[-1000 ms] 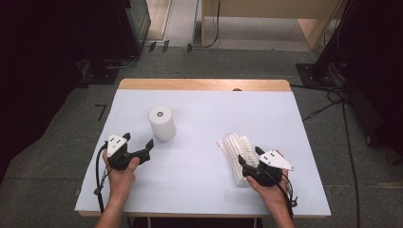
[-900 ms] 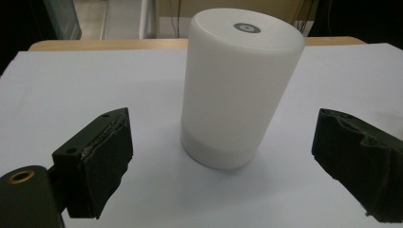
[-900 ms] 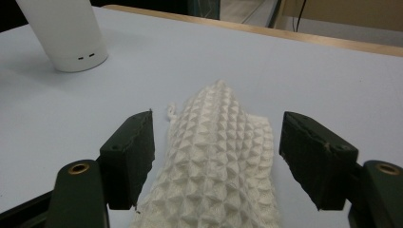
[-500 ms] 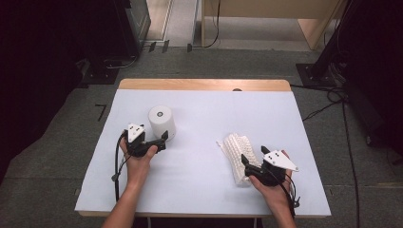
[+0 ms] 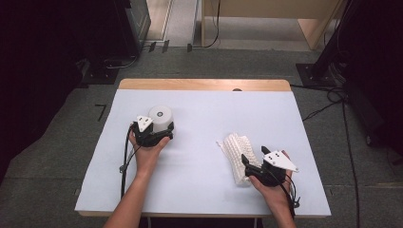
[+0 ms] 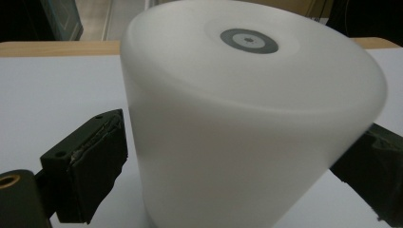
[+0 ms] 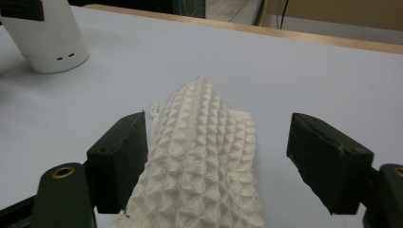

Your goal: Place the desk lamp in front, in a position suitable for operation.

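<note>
- the white cylinder (image 5: pixel 160 118), perhaps a speaker or small appliance, stood upright left of centre in the high view, on the pale table (image 5: pixel 204 109).
- the left gripper (image 5: pixel 159 134) had its jaws spread on either side of the cylinder's wall; in the left gripper view a gap showed at the left jaw, so it looked open, with no grip yet.
- the folded white waffle-weave cloth (image 5: pixel 236 154) lay flat, lower right of centre, well apart from the cylinder.
- the right gripper (image 5: pixel 252 164) stood with its jaws parted astride the cloth's near end; they had just been opening, the cloth between them and unpinched.
- judged by looks, the cylinder was rigid, smooth and likely slippery, best taken low across its middle; the cloth was soft, light and limp and would sag, so a pinch through all its folds at one end would serve.
- the cylinder's base and far side were hidden in the left gripper view, where its blurred side left contact at the right jaw hard to judge; the cloth's near end was cut off at the bottom of the right gripper view.
</note>
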Demonstrator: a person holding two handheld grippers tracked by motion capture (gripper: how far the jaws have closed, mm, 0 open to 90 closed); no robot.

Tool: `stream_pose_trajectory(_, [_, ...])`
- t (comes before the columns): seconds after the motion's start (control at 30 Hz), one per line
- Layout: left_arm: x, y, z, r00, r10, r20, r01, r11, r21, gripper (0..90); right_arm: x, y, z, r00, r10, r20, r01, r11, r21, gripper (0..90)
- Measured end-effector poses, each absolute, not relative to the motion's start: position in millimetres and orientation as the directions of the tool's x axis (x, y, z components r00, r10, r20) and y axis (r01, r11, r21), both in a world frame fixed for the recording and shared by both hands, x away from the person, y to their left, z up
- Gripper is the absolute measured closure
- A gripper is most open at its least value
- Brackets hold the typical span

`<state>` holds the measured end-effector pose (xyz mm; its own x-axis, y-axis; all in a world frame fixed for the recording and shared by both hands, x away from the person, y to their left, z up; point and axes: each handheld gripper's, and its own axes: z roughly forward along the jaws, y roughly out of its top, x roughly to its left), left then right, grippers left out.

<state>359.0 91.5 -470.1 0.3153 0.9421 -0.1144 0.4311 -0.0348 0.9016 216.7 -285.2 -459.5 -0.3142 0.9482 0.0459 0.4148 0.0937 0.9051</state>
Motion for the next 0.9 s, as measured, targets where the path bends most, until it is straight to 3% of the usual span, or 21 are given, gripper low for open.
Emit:
stream_pose_trajectory(0.27, [365.2, 87.0, -474.7, 0.308, 0.943, -0.123, 0.424, -0.021, 0.905, 4.7, 217.4, -284.3, -461.4, -0.316, 0.948, 0.04, 0.418, 0.101, 0.903, 22.0])
stream_pose_trajectory(0.9, [363.7, 81.9, -473.5, 0.331, 0.943, -0.027, 0.385, -0.108, 0.916, 8.4, 217.9, -283.1, -464.4, -0.314, 0.949, 0.026, 0.425, 0.116, 0.898, 22.0])
